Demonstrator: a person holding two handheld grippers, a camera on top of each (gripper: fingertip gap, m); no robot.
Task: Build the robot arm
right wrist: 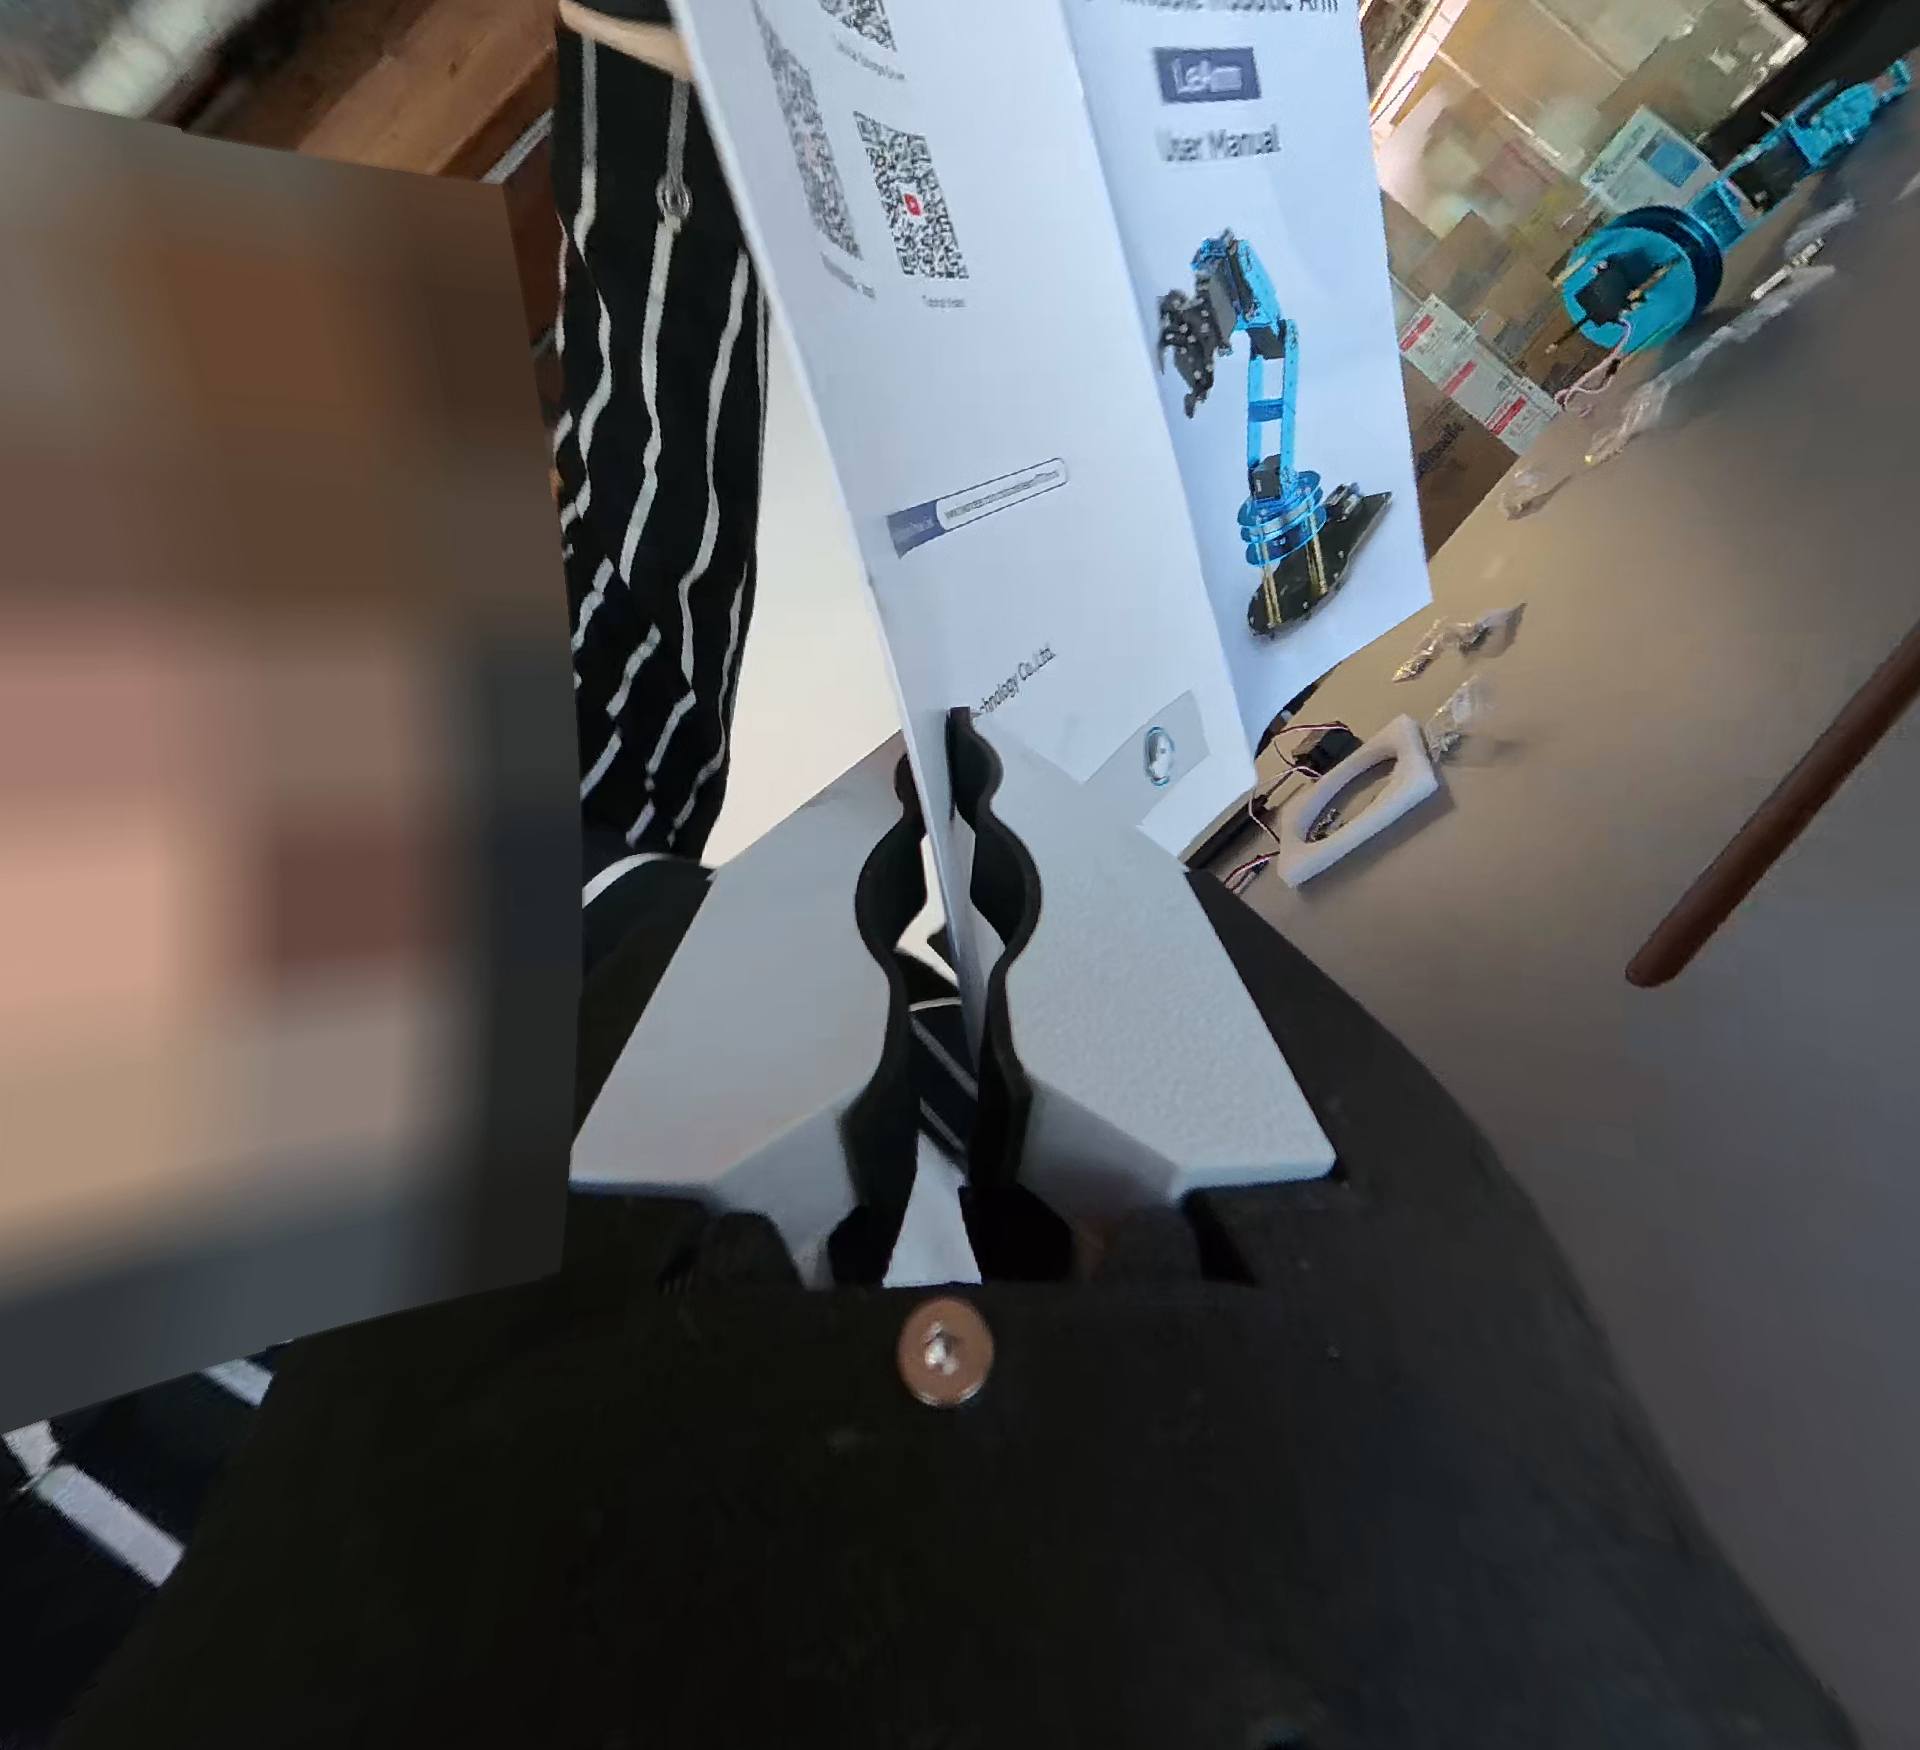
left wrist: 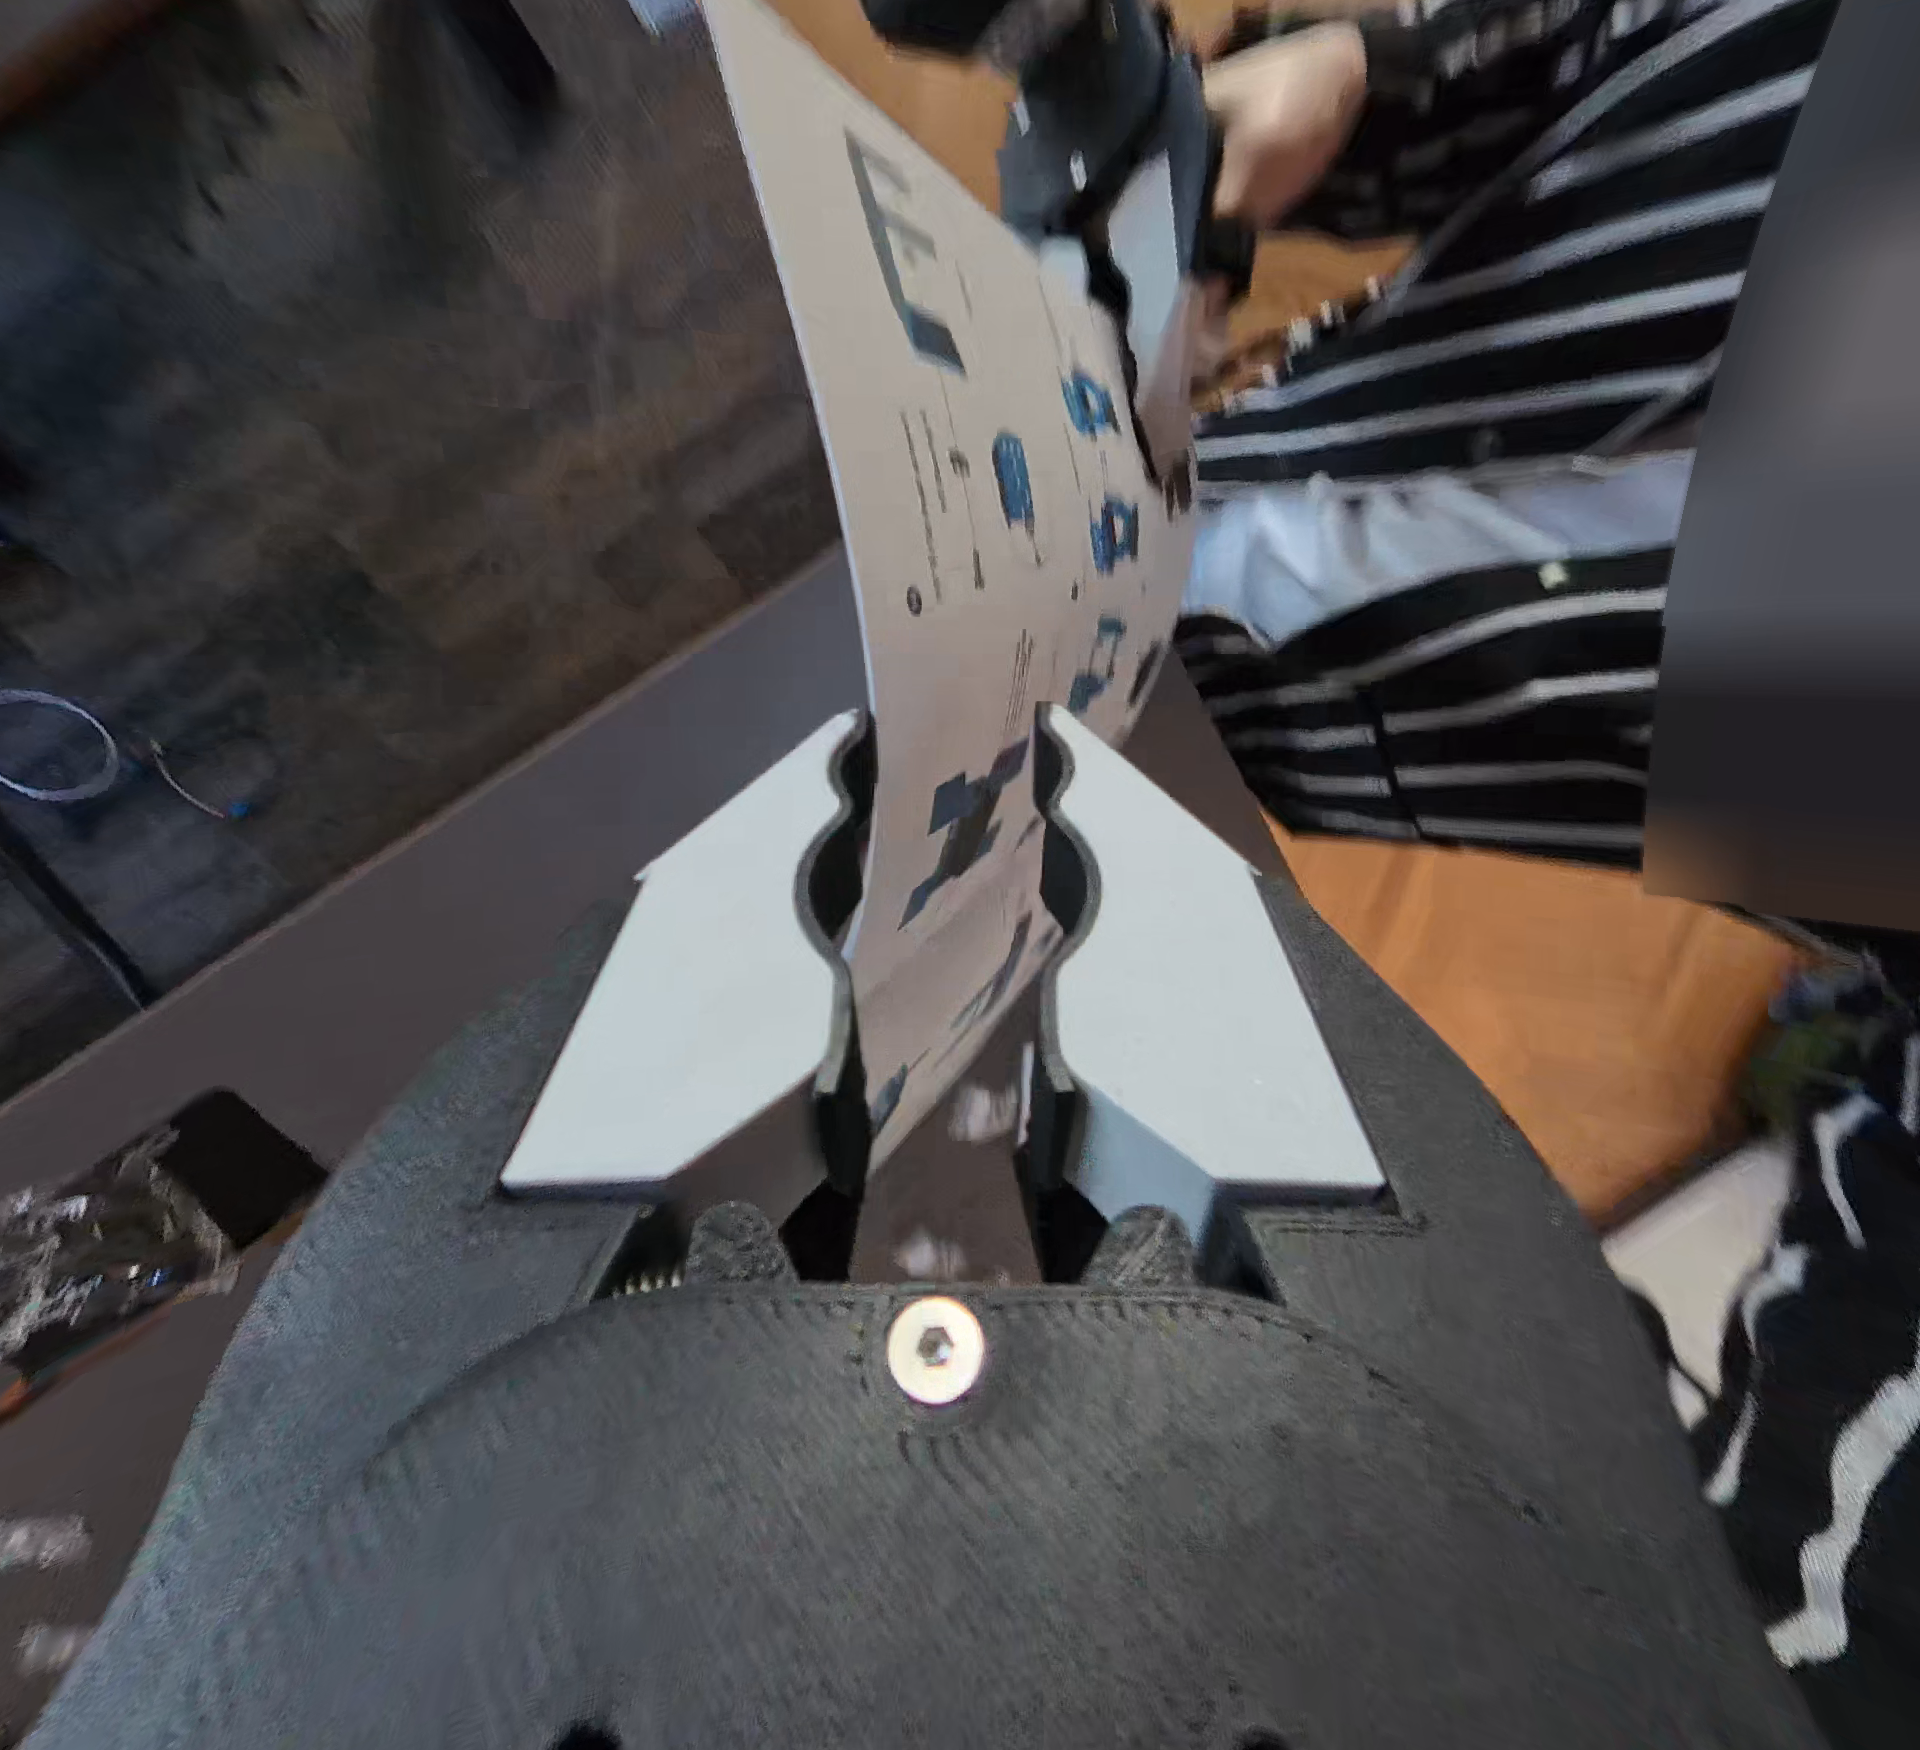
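Note:
A white printed booklet stands open and curved in the air. My left gripper has its jaws apart, with the booklet's lower part passing between them and lying against the left finger. My right gripper is shut on the bottom edge of the booklet, whose cover shows a blue robot arm picture. In the left wrist view the right gripper pinches the booklet's far edge, held by a hand.
A person in a black garment with white stripes stands close behind the booklet. On the grey table lie a white foam frame, small bags of parts and a blue round robot part. A wooden floor lies beyond. The tips of one gripper are about 20 cm away from the tips of the other.

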